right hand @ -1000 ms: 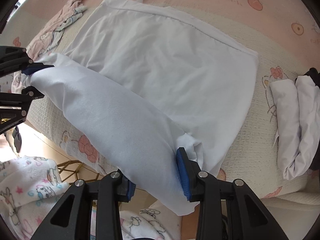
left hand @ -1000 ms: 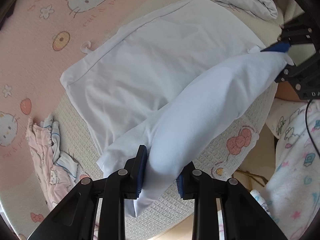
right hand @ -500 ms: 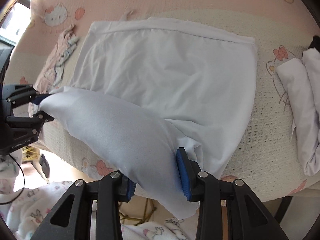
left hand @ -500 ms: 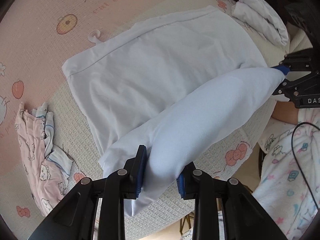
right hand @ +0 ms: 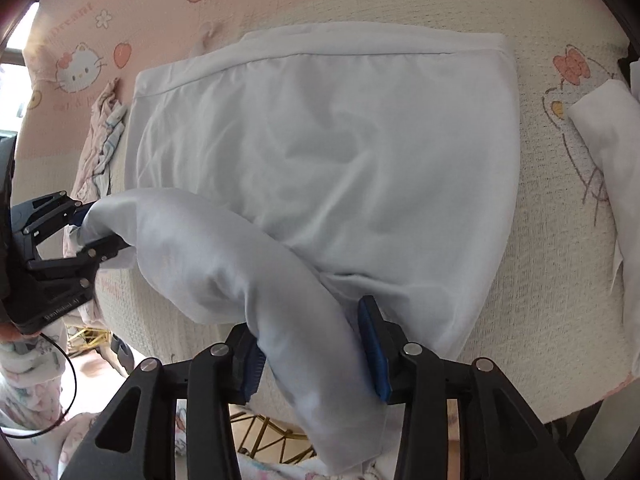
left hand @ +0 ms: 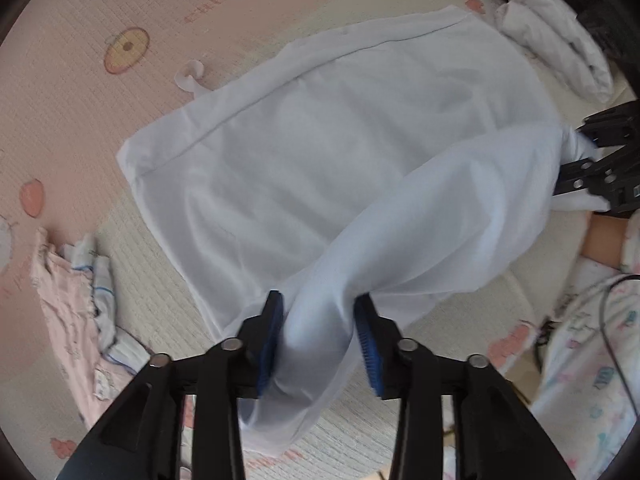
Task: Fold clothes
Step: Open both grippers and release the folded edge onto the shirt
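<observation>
A white garment lies spread on a cream and pink Hello Kitty mat; it also shows in the right wrist view. Its near edge is lifted into a curved fold stretched between both grippers. My left gripper is shut on the left end of that fold. My right gripper is shut on the right end. Each gripper shows in the other's view, the right one at the far right and the left one at the far left.
A folded white cloth lies at the mat's right side, seen also in the right wrist view. A crumpled pink garment lies to the left. The person's patterned pyjamas and the mat's front edge are near me.
Both grippers have carried the lifted edge forward over the garment, and the fold now arches further across it. The grips have not changed.
</observation>
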`<action>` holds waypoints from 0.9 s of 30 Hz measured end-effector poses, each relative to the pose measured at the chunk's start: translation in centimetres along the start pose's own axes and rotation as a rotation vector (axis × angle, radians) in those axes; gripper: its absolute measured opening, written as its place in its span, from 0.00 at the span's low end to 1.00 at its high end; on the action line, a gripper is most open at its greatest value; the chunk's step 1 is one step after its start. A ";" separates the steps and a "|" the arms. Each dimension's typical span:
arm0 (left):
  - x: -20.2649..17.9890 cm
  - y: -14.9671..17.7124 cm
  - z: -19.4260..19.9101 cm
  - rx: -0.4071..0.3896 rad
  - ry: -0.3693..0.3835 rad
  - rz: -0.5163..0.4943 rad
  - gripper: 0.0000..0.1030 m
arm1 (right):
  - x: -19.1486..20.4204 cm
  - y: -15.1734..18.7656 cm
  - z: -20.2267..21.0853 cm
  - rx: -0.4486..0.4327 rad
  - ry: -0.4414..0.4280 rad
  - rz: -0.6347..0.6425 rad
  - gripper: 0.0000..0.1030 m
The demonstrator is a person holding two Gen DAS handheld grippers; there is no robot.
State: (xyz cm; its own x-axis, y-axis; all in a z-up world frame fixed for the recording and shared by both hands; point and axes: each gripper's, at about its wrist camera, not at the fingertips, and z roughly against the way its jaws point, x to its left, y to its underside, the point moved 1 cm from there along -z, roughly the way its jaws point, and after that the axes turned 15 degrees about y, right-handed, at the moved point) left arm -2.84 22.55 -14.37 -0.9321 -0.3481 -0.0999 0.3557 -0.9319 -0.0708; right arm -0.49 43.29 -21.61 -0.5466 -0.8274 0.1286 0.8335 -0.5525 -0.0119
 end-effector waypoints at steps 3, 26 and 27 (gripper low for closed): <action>-0.5 0.6 -0.4 -0.015 -0.066 -0.039 0.42 | -0.3 -0.2 -0.4 -0.016 -0.006 -0.018 0.43; 8.0 -2.3 8.0 -0.375 0.217 0.299 0.43 | -1.2 6.1 4.3 -0.382 0.185 -0.092 0.71; 8.3 -2.9 9.0 -0.411 0.232 0.306 0.43 | -1.4 6.7 4.7 -0.417 0.153 -0.126 0.71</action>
State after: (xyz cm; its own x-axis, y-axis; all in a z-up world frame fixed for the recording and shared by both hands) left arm -12.25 21.43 -6.02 -0.7590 -0.5218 -0.3894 0.6485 -0.6593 -0.3805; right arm 6.25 41.20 -17.19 -0.6734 -0.7393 0.0074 0.6732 -0.6173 -0.4071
